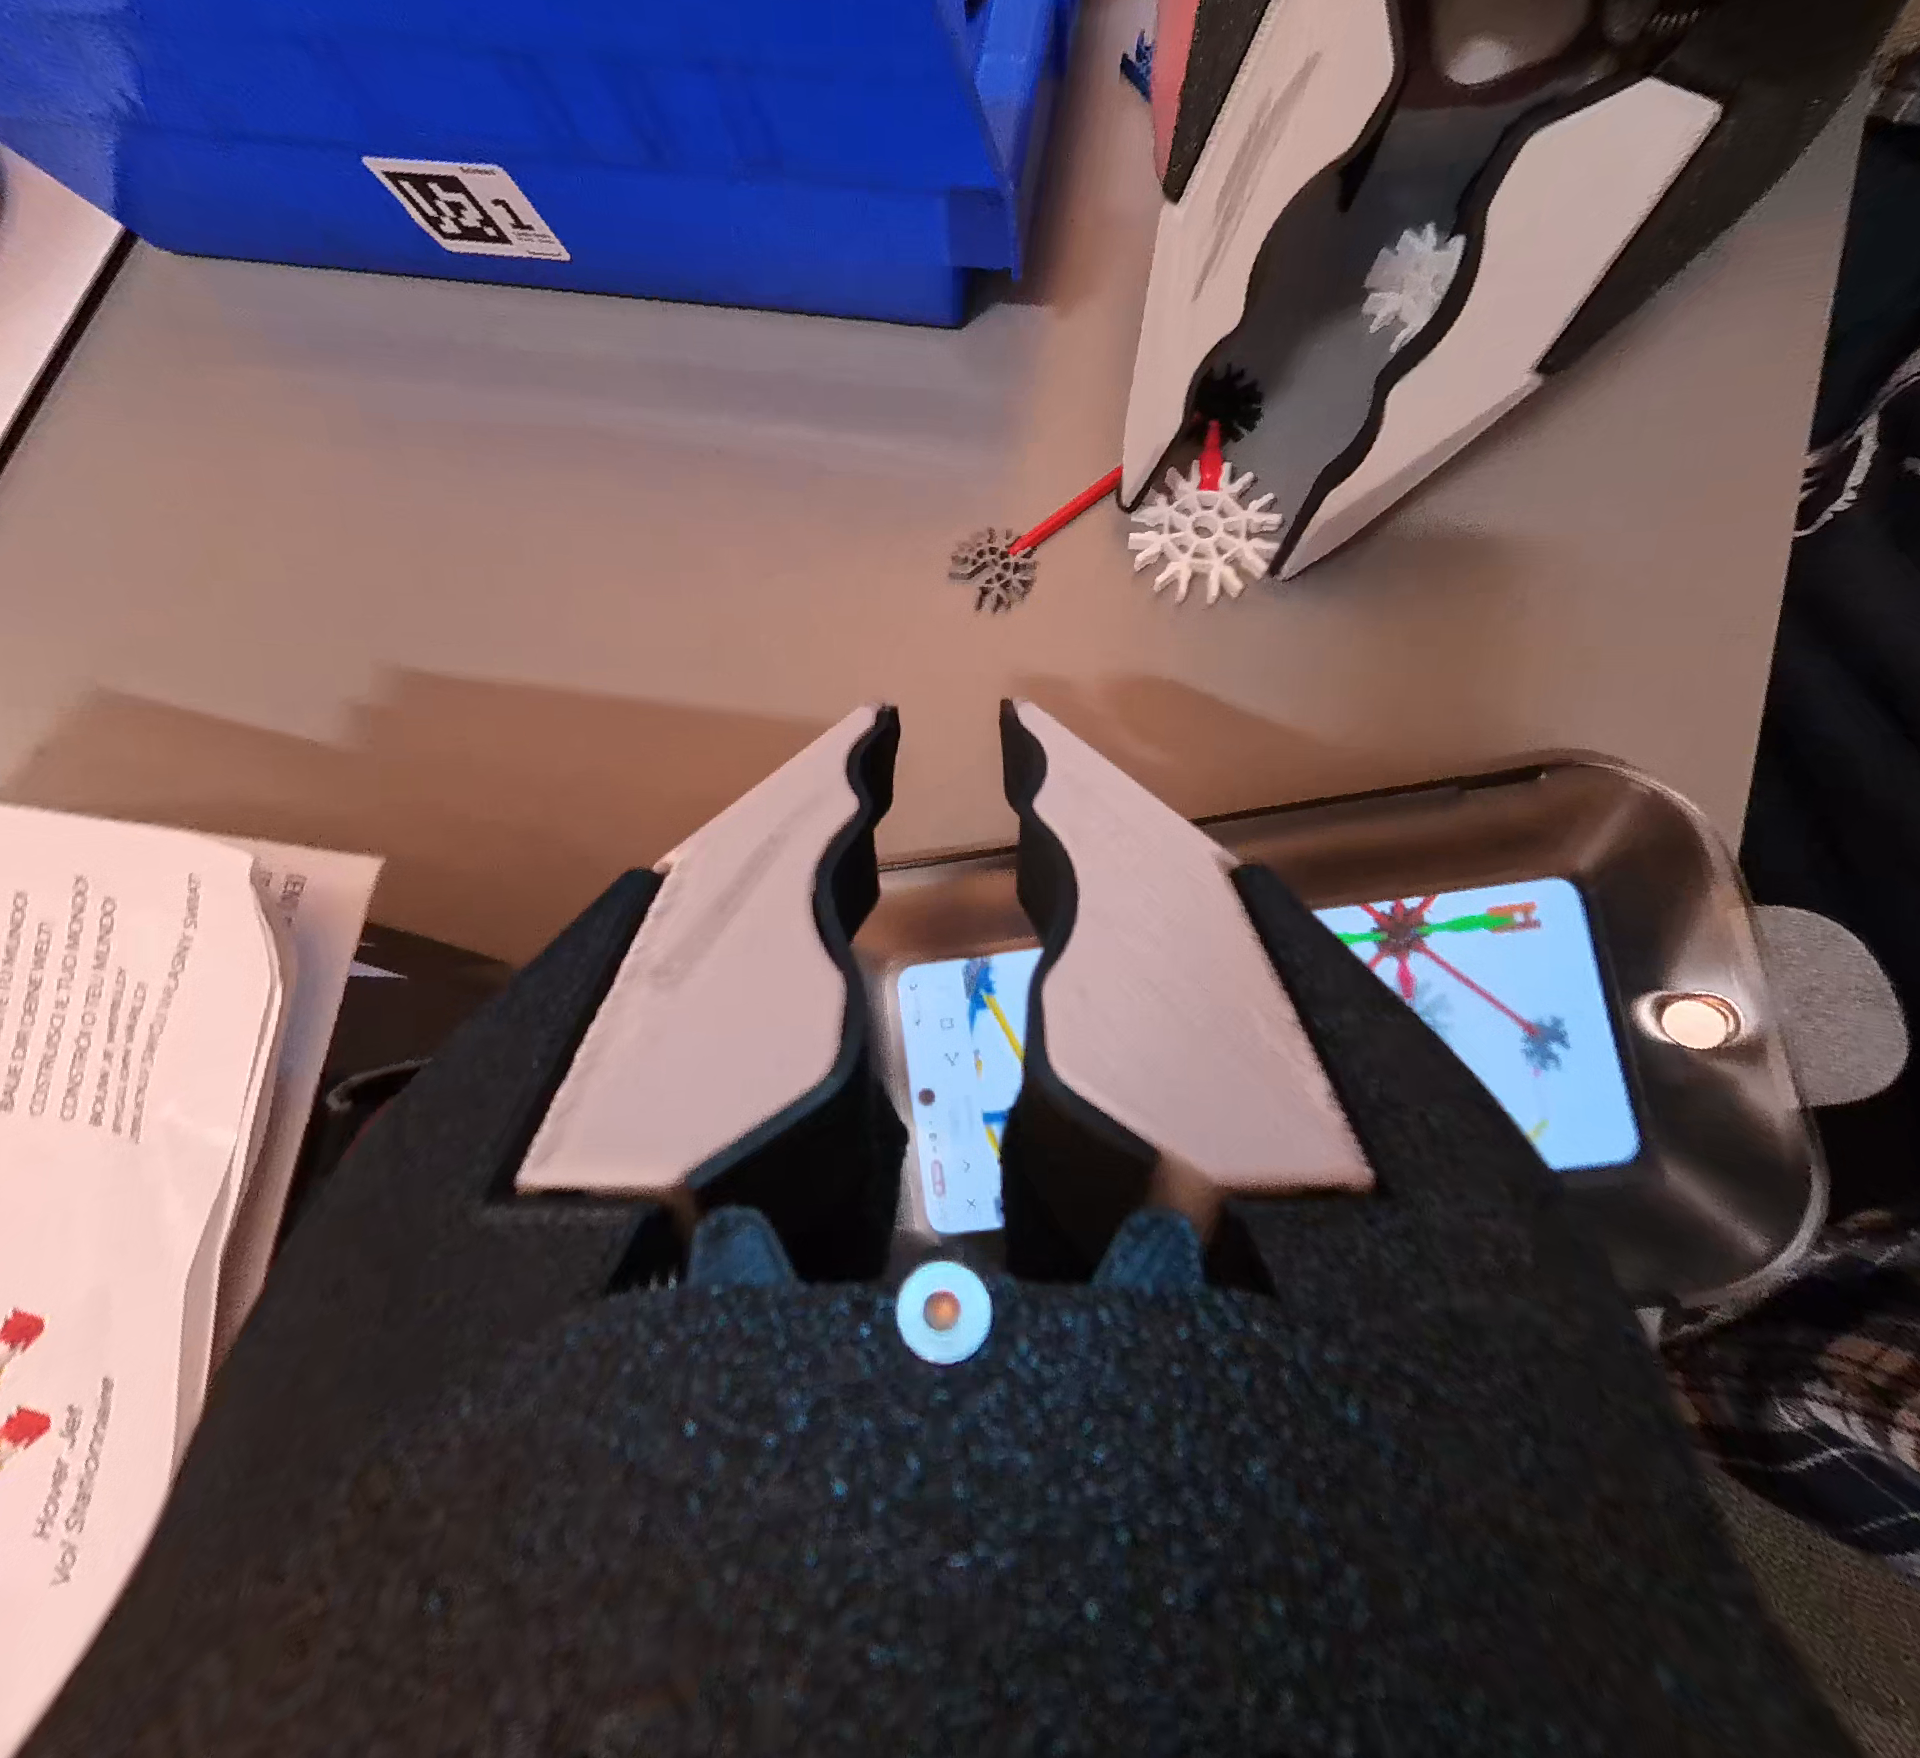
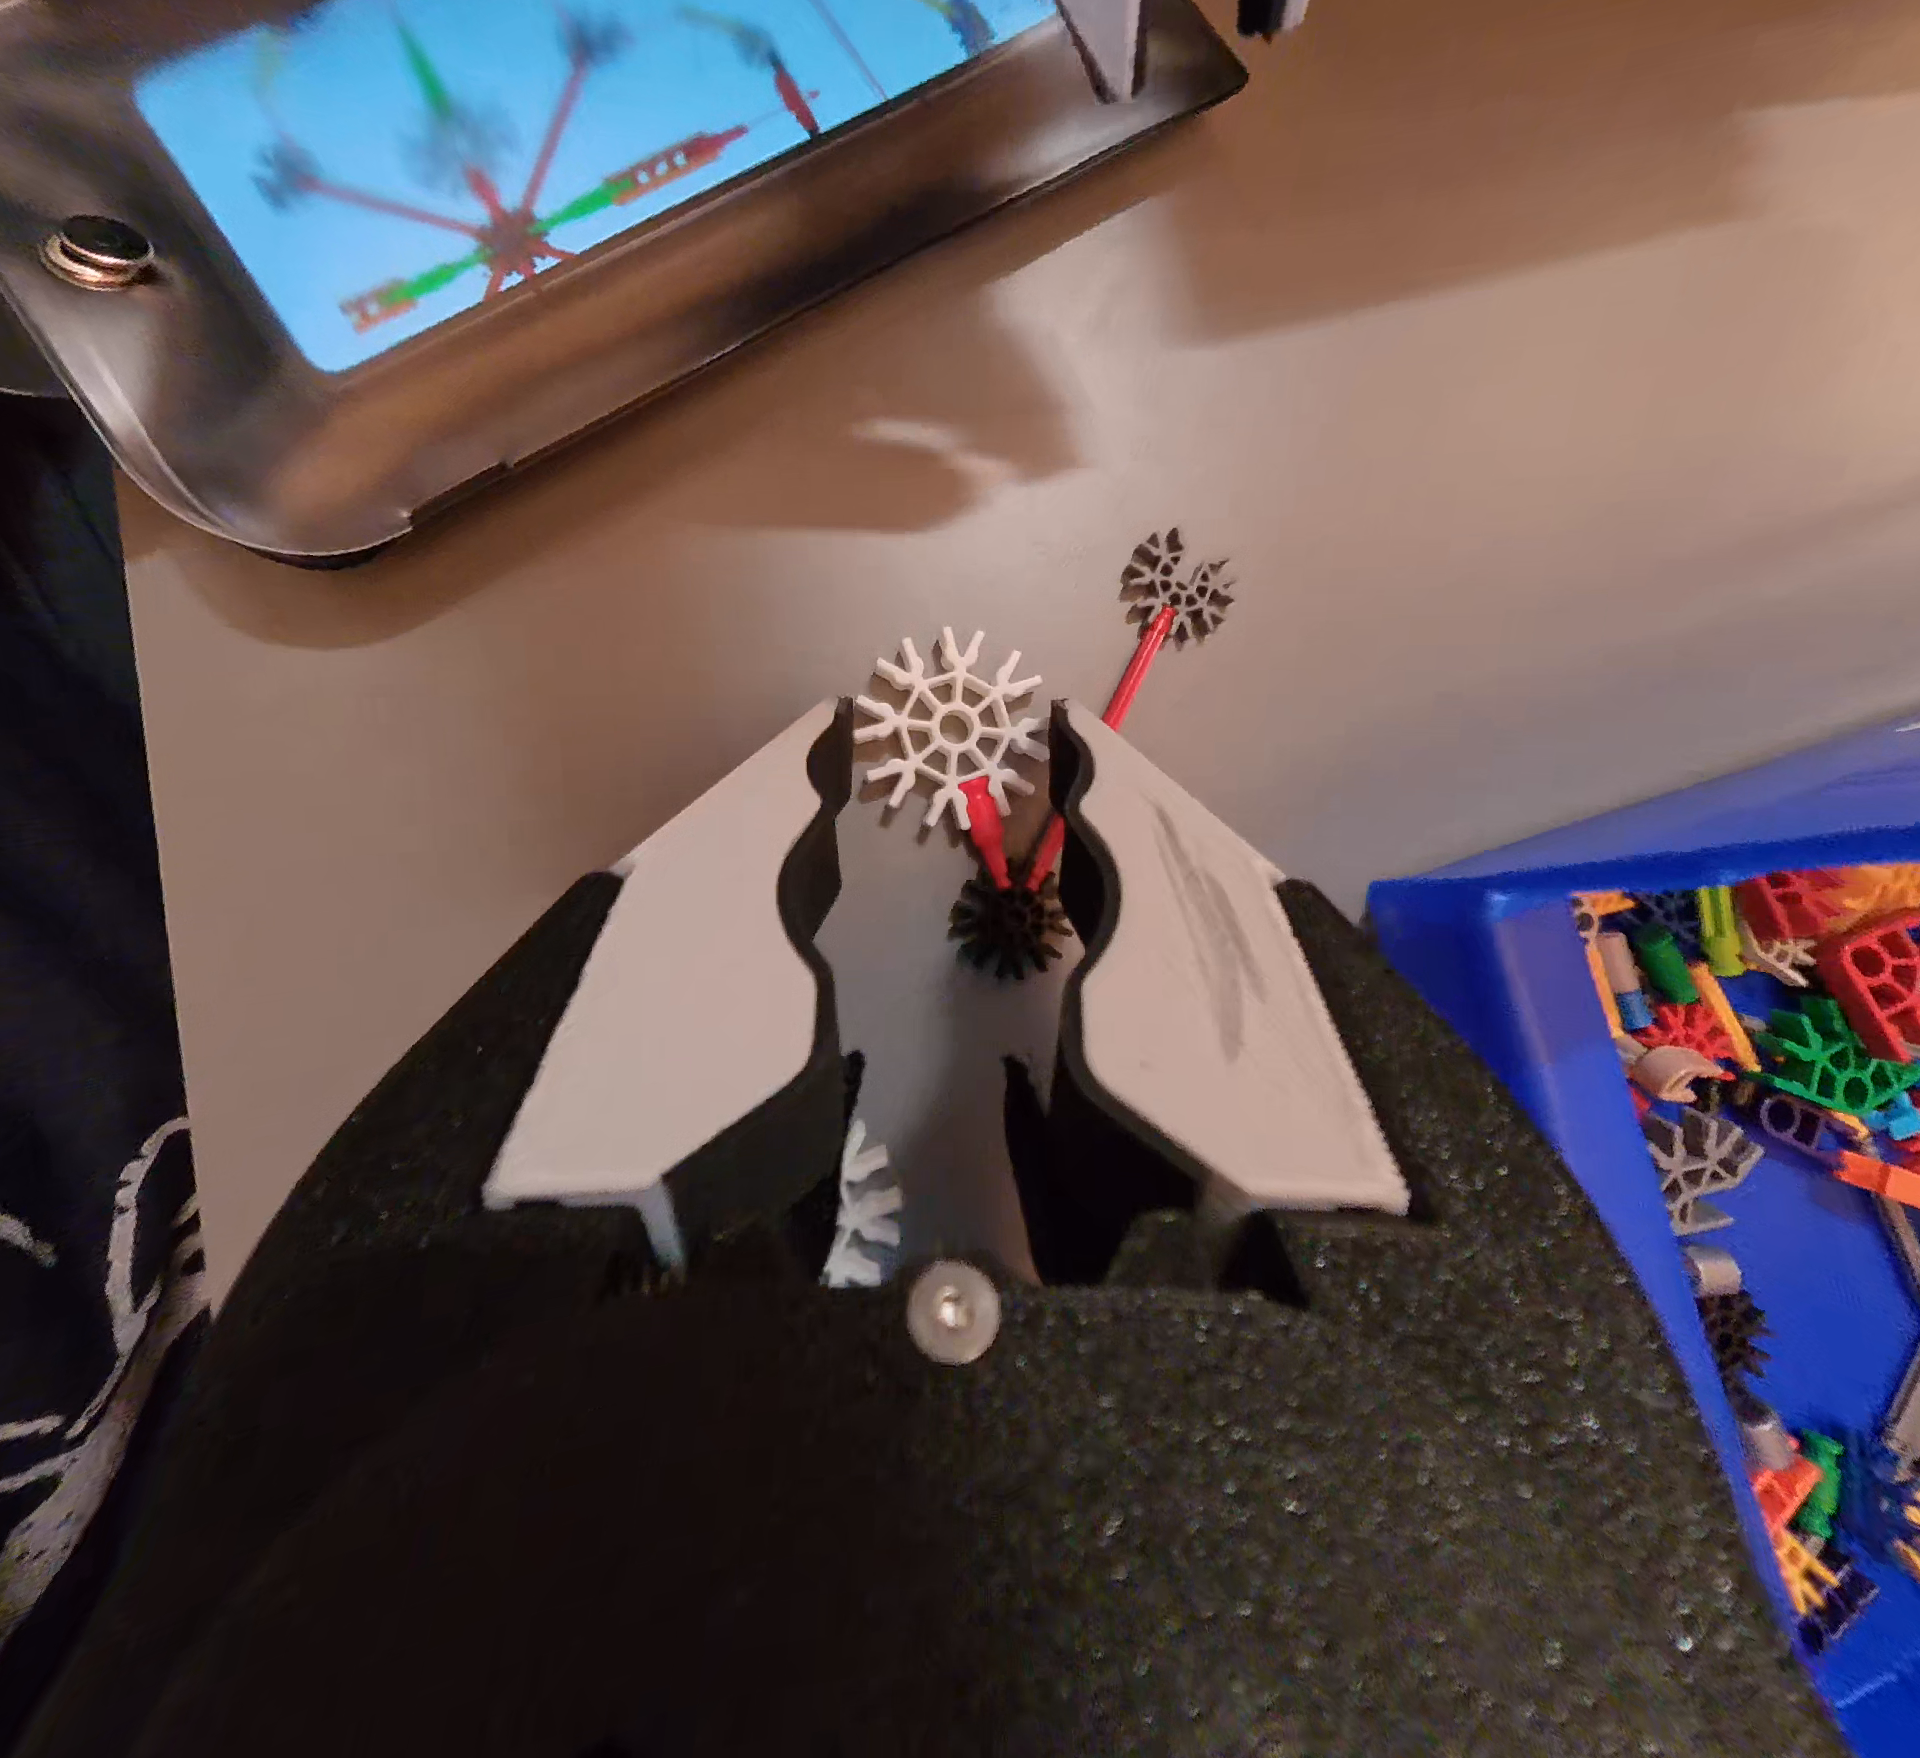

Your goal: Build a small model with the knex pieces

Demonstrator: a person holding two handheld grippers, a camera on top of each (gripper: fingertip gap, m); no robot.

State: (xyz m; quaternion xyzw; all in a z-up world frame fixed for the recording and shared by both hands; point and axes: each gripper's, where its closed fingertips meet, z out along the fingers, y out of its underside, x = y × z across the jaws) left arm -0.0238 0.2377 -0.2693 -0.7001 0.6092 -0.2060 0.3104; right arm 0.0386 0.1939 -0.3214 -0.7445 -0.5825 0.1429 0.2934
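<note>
- Here, my right gripper (image 2: 951, 721) sits low on the counter (image 2: 1455, 461), fingers apart, straddling a small rod-and-connector build at frame centre; the white snowflake (image 2: 951, 729) lies between the tips, nothing clamped.
- Behind it, a black hub (image 2: 1006, 921) joins two red rods; the long rod (image 2: 1138, 669) runs under my right finger to a grey connector (image 2: 1177, 586), upper right of centre.
- By my judgement the build is featherlight, stiff plastic, with snap joints that could pop if twisted; the hub or the snowflake's flat faces look the safest hold, not the thin rods.
- My left gripper (image 1: 948, 721) hovers over a phone (image 1: 1455, 1012) at lower right, fingers apart, empty.
- A blue bin (image 1: 623, 98) of parts fills the upper left.
</note>
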